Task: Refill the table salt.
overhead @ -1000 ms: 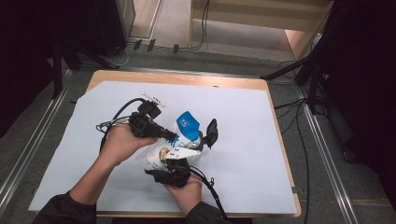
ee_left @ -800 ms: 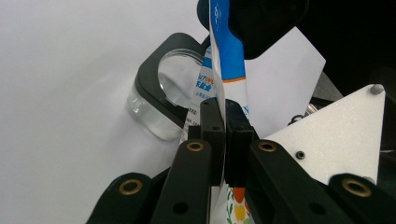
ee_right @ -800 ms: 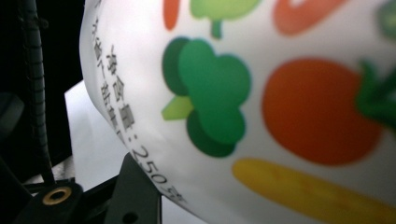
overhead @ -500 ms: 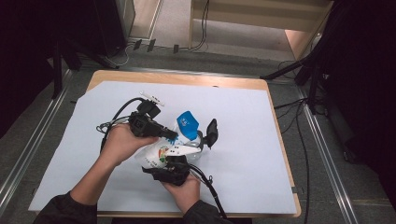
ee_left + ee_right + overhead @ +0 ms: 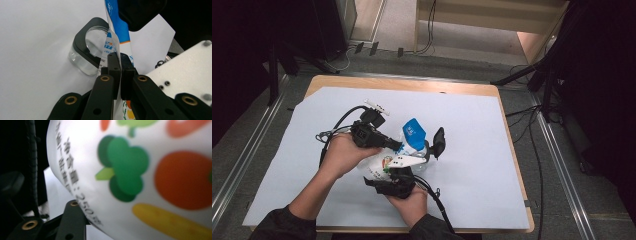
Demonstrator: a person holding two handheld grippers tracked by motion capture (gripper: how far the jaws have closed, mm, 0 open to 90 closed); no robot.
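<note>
A white bag [image 5: 398, 159] with a blue top [image 5: 414, 133] and printed vegetables is held up between both hands over the middle of the table. My left gripper [image 5: 399, 146] is shut on the bag's thin upper edge [image 5: 119, 37]; its jaws [image 5: 120, 71] have just pressed tighter together. My right gripper [image 5: 402, 172] comes from below and is shut on the bag's bulging body [image 5: 150, 170]. Its jaws have just eased open a little, and one finger [image 5: 72, 218] still lies against the bag. The other finger is hidden behind the bag.
A clear jar [image 5: 85, 56] with a black rim stands just past the bag, its black lid [image 5: 439, 141] raised. A white sheet [image 5: 492, 150] covers the wooden table [image 5: 512, 150]. Cables trail from both grippers. Metal rails and dark stands flank the table.
</note>
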